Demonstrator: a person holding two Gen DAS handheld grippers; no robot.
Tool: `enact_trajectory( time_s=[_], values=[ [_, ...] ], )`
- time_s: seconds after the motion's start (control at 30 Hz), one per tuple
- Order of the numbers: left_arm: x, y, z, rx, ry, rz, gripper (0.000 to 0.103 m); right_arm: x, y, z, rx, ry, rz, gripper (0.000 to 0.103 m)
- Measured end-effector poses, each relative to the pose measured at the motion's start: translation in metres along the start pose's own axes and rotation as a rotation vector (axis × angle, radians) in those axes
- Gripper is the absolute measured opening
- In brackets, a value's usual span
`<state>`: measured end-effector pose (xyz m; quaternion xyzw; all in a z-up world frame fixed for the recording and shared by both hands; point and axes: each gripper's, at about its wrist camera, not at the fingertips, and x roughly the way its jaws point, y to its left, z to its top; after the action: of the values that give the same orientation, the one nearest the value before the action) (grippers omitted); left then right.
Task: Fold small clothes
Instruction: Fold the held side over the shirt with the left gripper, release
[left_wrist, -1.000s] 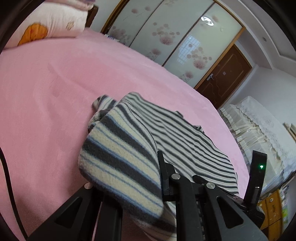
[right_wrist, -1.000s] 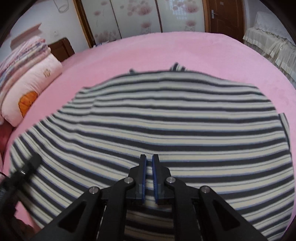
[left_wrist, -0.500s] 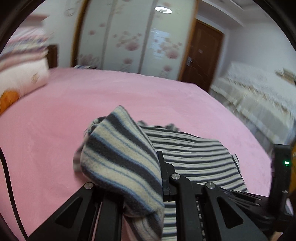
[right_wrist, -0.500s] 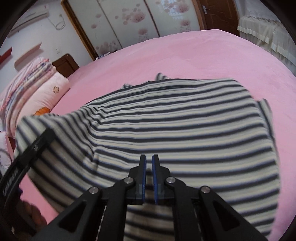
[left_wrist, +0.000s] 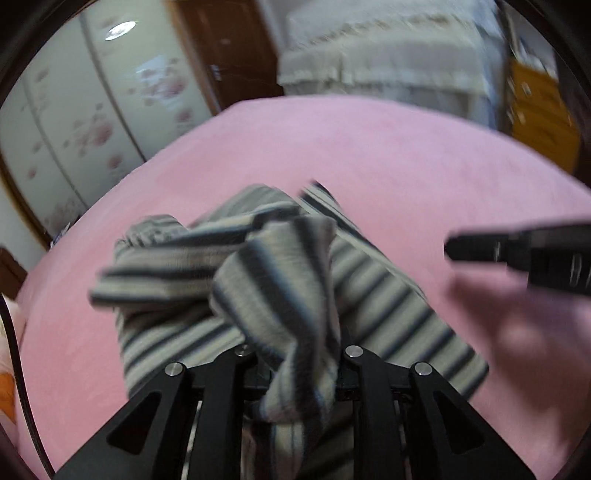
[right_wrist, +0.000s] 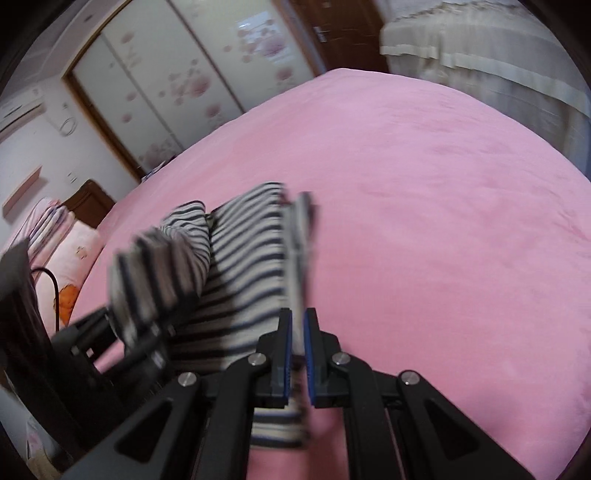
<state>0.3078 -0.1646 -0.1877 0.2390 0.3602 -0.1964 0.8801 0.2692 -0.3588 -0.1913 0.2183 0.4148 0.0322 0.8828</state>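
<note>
While both tools (left_wrist: 295, 354) (right_wrist: 297, 350) grip its hem, the striped garment (right_wrist: 251, 258) stretches lengthwise away across the pink bed (right_wrist: 424, 221).

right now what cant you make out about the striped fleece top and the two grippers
- Left gripper fingertips: left wrist view, a bunch of the striped fleece top covers them.
- Garment's outline: both views, motion blur.
- Fabric edge in the right gripper: right wrist view, blurred.
- Pink bedspread under the top: hidden.

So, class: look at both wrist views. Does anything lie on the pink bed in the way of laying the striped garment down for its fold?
Nothing visible does. The left gripper and right gripper both pinch the striped garment, and the pink bed around it is bare. The pillows sit far off at the headboard.
</note>
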Motion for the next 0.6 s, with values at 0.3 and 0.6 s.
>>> enact_trajectory(
  time_s=[0.3,0.6],
  values=[
    [-0.042,-0.048,-0.031,0.147,-0.055,-0.077,0.035,0.002,-0.006,-0.005,-0.014,0.027,0.02,0.006],
    [-0.087,-0.027,-0.062,0.061,-0.109,-0.043,0.045,-0.007,0.004,0.005,-0.057,0.027,0.067,0.006]
  ],
)
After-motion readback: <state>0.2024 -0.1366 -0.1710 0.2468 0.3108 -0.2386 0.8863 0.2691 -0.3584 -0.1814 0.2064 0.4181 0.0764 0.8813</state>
